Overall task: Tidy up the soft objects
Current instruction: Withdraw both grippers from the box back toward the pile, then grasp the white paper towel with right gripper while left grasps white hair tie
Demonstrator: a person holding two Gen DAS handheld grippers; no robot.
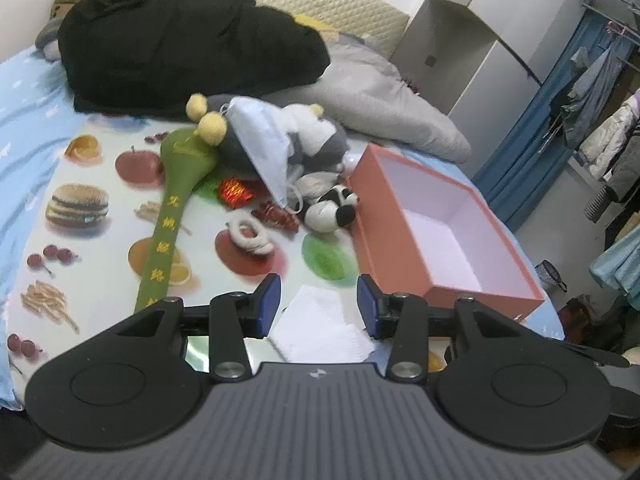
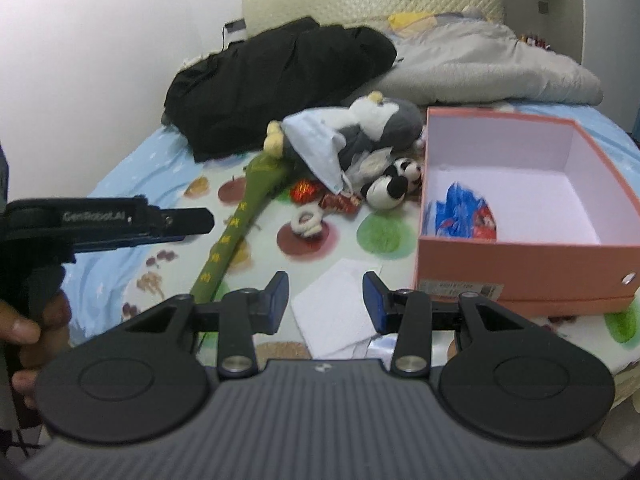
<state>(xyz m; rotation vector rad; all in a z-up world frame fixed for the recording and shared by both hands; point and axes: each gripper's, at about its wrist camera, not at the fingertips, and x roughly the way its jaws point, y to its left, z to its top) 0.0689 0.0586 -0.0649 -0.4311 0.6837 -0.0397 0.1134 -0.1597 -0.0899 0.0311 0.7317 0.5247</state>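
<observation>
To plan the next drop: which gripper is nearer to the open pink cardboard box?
Right. The right gripper is close to the near-left corner of the open pink cardboard box; the left gripper is farther away, out to the box's left.

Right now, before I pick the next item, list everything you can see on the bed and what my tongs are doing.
box: 1, salmon-pink, white inside, right side of the mat
blue and red item: 1, inside the box, near-left corner
white cloth: 1, white, flat on the mat nearest the tongs
green plush stick: 1, green with yellow characters, left of the pile
grey plush toy: 1, grey and white, back of the mat
face mask: 1, pale blue, draped over the grey plush
panda plush: 1, black and white, beside the box
white loop: 1, mid-mat
black garment: 1, behind
left tongs: open, empty
right tongs: open, empty
</observation>
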